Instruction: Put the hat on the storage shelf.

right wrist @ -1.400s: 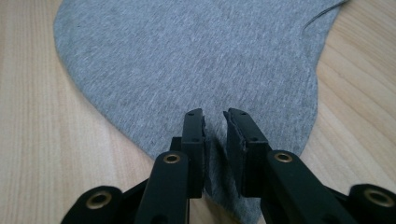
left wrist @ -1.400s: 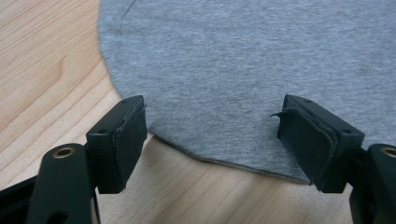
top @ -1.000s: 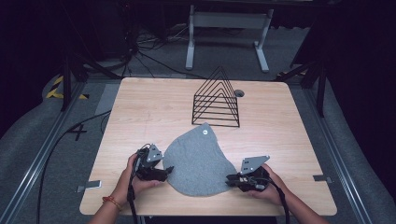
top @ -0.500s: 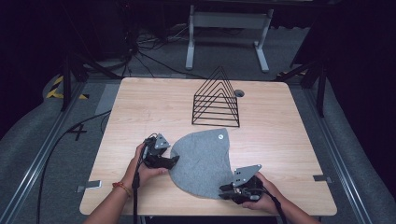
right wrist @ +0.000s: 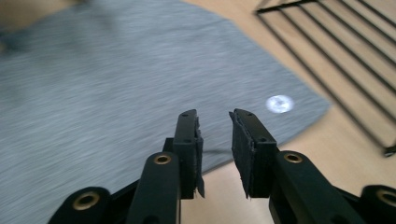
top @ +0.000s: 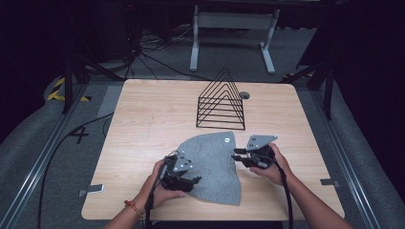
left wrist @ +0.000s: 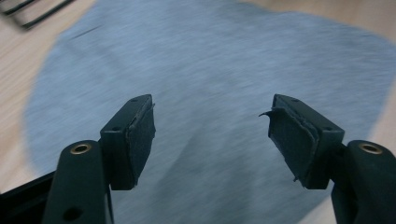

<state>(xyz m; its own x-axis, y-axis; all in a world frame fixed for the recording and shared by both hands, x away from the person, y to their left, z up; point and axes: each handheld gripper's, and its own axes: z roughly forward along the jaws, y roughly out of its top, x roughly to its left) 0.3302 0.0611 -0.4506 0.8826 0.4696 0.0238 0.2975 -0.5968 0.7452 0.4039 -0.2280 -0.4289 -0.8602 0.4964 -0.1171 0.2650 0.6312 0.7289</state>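
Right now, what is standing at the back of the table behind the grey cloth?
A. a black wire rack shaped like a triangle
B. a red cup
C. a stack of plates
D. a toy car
A: a black wire rack with triangle-shaped loops stands on the table just beyond the far edge of the grey cloth.

Grey felt mat (top: 212, 164) is looking matt and fuzzy, lying on a smooth pale wood-grain table (top: 143, 119). Wire rack (top: 221, 102) is showing thin black metal. Gripper pads (left wrist: 142, 135) are appearing worn, matt rubber.
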